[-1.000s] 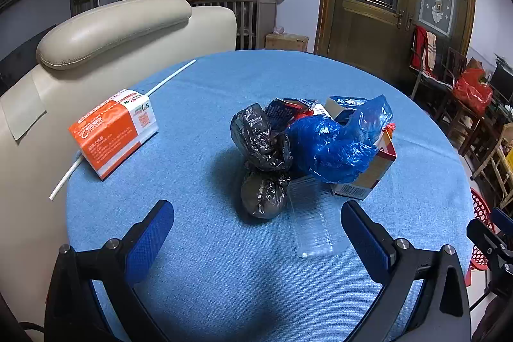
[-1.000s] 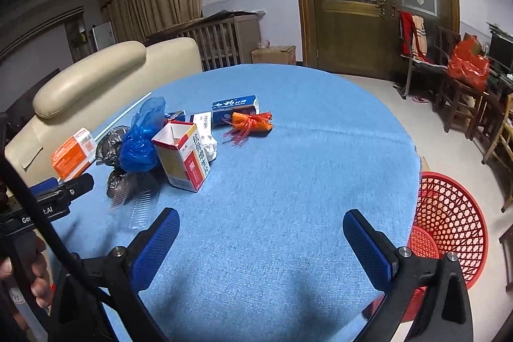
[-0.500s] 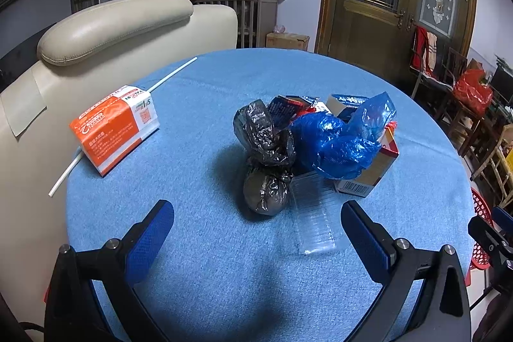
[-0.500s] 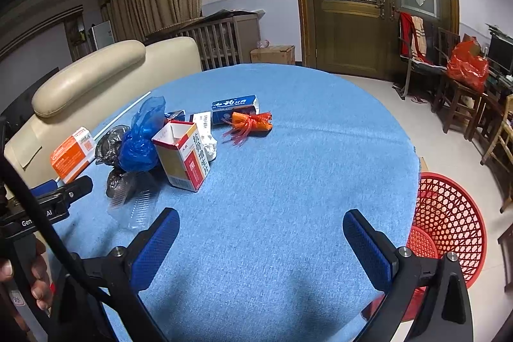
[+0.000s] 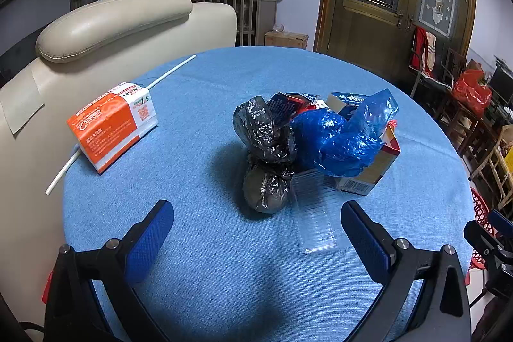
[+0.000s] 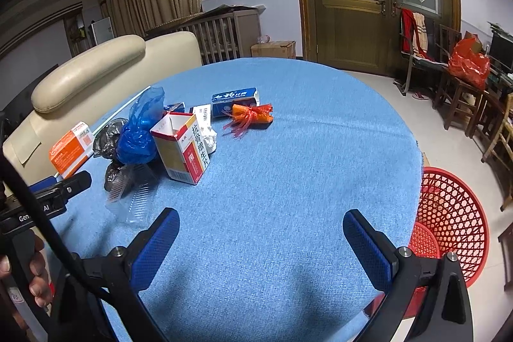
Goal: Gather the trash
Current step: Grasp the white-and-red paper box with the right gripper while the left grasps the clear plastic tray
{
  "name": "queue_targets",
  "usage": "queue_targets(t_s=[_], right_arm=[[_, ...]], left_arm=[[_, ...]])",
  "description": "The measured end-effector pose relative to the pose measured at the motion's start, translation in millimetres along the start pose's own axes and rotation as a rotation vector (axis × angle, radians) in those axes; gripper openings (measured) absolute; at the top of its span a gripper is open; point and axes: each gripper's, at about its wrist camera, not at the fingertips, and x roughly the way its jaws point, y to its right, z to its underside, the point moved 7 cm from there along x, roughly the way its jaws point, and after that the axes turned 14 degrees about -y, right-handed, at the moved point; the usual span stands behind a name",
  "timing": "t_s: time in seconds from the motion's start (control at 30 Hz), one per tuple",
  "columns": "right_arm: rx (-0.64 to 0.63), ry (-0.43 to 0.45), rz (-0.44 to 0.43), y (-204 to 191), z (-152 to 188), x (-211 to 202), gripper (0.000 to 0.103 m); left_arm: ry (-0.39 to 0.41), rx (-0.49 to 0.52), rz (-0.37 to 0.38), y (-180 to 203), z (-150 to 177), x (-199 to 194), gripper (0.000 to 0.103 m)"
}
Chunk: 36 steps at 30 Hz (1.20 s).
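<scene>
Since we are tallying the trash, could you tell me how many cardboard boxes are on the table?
3 clearly: the orange-and-white box near the sofa-side edge, the open red-and-white box beside the blue bag, and the blue box behind the pile. Others may be hidden.

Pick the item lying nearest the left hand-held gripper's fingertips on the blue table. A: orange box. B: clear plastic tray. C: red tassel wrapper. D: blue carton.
B: the clear plastic tray lies flat just ahead of the open left hand-held gripper, reaching in between its fingers, while the other trash sits farther back.
</scene>
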Motion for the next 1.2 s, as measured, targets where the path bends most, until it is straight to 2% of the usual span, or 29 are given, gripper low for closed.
queue_targets(t_s=[0.47,0.6,0.73,0.83,0.97,1.17,1.2], right_arm=[[-0.036,-0.005,-0.013,-7,-5,4,0.103],[-0.191,-0.048,-0.126,-30,-20,14,0.103],[-0.313,-0.066,-0.159,-56,-42,29,0.103],[-0.299,-0.072,-0.134,-67,-58,48,0.103],[-0.197,-0.107,-0.164,-82,-68,75,0.103],[-0.112,-0.080,-0.130,-97,-79,95,0.102],[-0.102,-0.077,-0.118,-98,-82,99,0.098]], left_arm=[[0.011,-0.026,0.027,-8,1,-2,0.103],[-0.009,-0.052,0.040,-21,9,4,0.103],[-0.045,-0.069,0.025,-32,21,13,0.103],[-0.062,-0.083,0.023,-37,27,17,0.103],[-0.064,-0.088,0.003,-43,33,19,0.103],[-0.077,-0.080,-0.005,-48,40,20,0.103],[-0.080,-0.077,-0.003,-47,41,20,0.103]])
